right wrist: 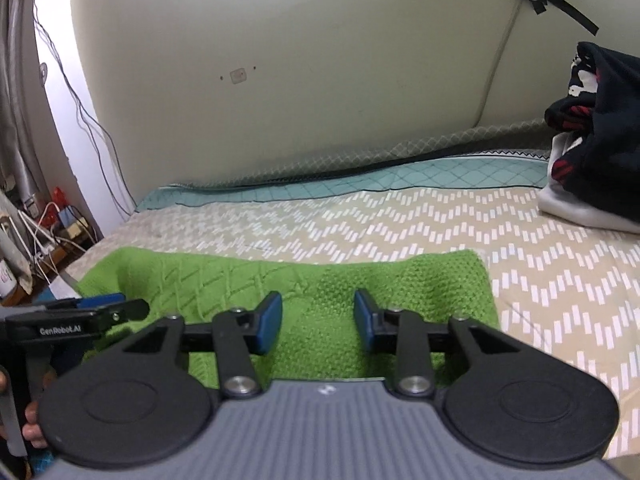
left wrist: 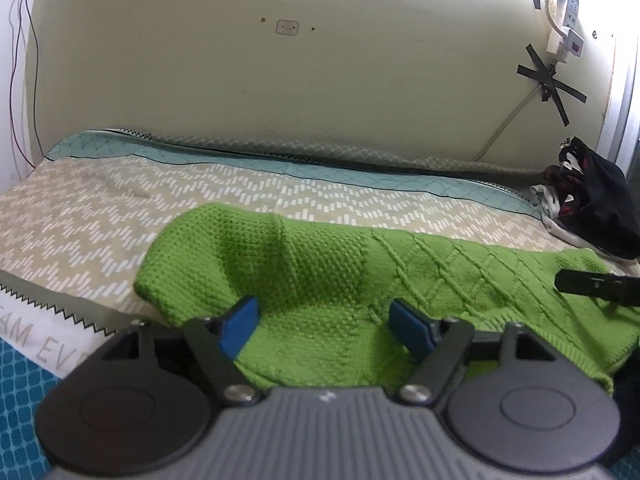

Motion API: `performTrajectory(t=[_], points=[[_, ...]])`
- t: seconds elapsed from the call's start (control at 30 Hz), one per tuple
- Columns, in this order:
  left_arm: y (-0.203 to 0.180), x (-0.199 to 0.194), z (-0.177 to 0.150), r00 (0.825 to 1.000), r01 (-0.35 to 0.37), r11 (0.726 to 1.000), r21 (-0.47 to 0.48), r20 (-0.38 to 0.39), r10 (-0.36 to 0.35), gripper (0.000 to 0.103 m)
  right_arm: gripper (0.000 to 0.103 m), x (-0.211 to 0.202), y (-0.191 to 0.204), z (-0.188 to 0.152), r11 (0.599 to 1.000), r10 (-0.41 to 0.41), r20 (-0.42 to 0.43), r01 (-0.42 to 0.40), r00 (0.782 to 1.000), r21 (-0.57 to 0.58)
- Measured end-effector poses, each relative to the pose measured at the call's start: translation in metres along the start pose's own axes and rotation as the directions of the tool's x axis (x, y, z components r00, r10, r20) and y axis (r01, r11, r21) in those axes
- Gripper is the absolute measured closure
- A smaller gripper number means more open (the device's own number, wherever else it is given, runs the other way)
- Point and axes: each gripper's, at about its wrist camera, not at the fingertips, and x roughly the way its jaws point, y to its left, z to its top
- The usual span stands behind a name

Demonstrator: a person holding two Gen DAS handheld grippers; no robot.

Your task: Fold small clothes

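A green knitted garment [left wrist: 340,276] lies across the near part of the bed, with a raised hump at its left end; it also shows in the right wrist view [right wrist: 320,296]. My left gripper [left wrist: 324,322] is open, its blue pads [left wrist: 240,326] just above the garment's near edge. My right gripper [right wrist: 318,318] is open over the garment's right part, holding nothing. The right gripper's finger shows at the right edge of the left wrist view [left wrist: 592,282]. The left gripper shows at the left of the right wrist view [right wrist: 100,312].
The bed sheet [right wrist: 540,280] is beige with white zigzag marks and a teal border. A pile of dark and white clothes [left wrist: 592,204] sits at the far right, also in the right wrist view [right wrist: 592,140]. A wall runs behind the bed. Cables and clutter [right wrist: 48,224] lie left of the bed.
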Motion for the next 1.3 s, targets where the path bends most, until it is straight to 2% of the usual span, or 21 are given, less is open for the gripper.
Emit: performTrajectory(t=[0.17,0.3,0.37,0.4,0.5,0.7,0.87,0.97,1.1,1.17,1.23,1.3], points=[[-0.001,0.003,-0.001,1.0,0.008,1.0,0.004,-0.008,-0.008,0.022,0.077,-0.009,-0.005,-0.009,1.0,-0.004,0.009,0.004,1.0,-0.009],[-0.009,0.008,0.0,0.999,0.008,0.999,0.052,-0.037,-0.006,0.007,0.076,-0.024,0.005,-0.026,0.992,-0.035,0.024,0.037,0.999,-0.122],[-0.014,0.01,-0.001,0.999,-0.009,0.997,0.08,-0.052,0.013,0.004,0.076,-0.03,0.014,-0.037,0.978,-0.051,0.031,0.057,0.998,-0.203],[-0.016,0.011,-0.001,0.998,-0.016,0.996,0.088,-0.058,0.021,0.002,0.072,-0.034,0.019,-0.04,0.968,-0.064,0.035,0.071,0.997,-0.241],[-0.018,0.012,-0.002,0.997,-0.023,0.995,0.094,-0.068,0.029,0.001,0.05,-0.04,0.025,-0.047,0.951,-0.085,0.028,0.09,0.996,-0.296],[-0.016,0.011,-0.003,0.997,-0.017,0.996,0.091,-0.071,0.023,0.0,0.05,-0.045,0.004,-0.044,0.978,-0.024,0.01,0.025,1.0,-0.207],[-0.009,0.007,-0.002,0.999,0.014,0.998,0.054,-0.052,-0.011,0.0,0.05,-0.047,0.006,-0.044,0.978,-0.016,0.019,0.02,1.0,-0.207],[-0.006,0.006,-0.001,0.999,0.026,0.999,0.039,-0.046,-0.024,0.0,0.053,-0.054,0.007,-0.042,0.977,-0.019,0.05,0.029,0.999,-0.211],[-0.01,0.006,-0.002,0.999,0.007,0.998,0.062,-0.053,-0.003,0.0,0.053,-0.072,0.004,-0.026,0.986,0.011,0.134,0.011,0.991,-0.164],[-0.011,0.006,-0.002,0.999,0.007,0.998,0.061,-0.053,-0.003,0.0,0.053,-0.067,0.0,-0.02,0.988,0.0,0.11,0.017,0.994,-0.153],[-0.011,0.007,-0.002,0.999,0.007,0.998,0.062,-0.053,-0.003,0.0,0.056,-0.044,-0.009,-0.023,0.984,-0.081,0.007,0.081,0.997,-0.159],[-0.011,0.007,-0.002,0.999,0.006,0.998,0.065,-0.053,-0.003,0.0,0.056,-0.037,-0.013,-0.032,0.981,-0.084,0.012,0.085,0.996,-0.177]])
